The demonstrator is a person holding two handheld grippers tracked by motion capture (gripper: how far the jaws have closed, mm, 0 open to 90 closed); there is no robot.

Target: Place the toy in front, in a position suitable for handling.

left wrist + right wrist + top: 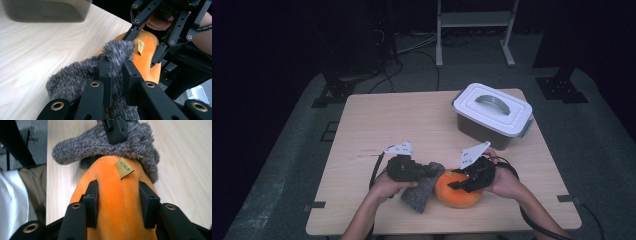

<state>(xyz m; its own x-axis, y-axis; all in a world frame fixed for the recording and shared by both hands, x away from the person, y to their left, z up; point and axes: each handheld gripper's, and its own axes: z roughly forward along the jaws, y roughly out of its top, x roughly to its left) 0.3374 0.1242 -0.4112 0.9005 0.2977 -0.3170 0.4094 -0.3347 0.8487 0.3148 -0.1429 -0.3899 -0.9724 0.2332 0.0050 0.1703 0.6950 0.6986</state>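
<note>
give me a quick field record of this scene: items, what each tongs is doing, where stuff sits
surface: light wooden table
left tongs: shut on grey fuzzy cloth
right tongs: jaws either side of the orange plush item, pads pressing its sides
contact: grey fuzzy cloth lies against the orange plush item
tag: small tan label on the orange plush item
far right: lidded bin, lid on, grey handle on top

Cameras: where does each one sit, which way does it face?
High view: above the person's side, looking forward and down on the wooden table; forearms enter from below.
Left gripper view: rides the left gripper, looking along its fingers, shut on the fuzzy grey cloth.
Right gripper view: rides the right gripper, fingers straddling the orange plush piece.
Shared: both gripper views show cloth and plush touching.
</note>
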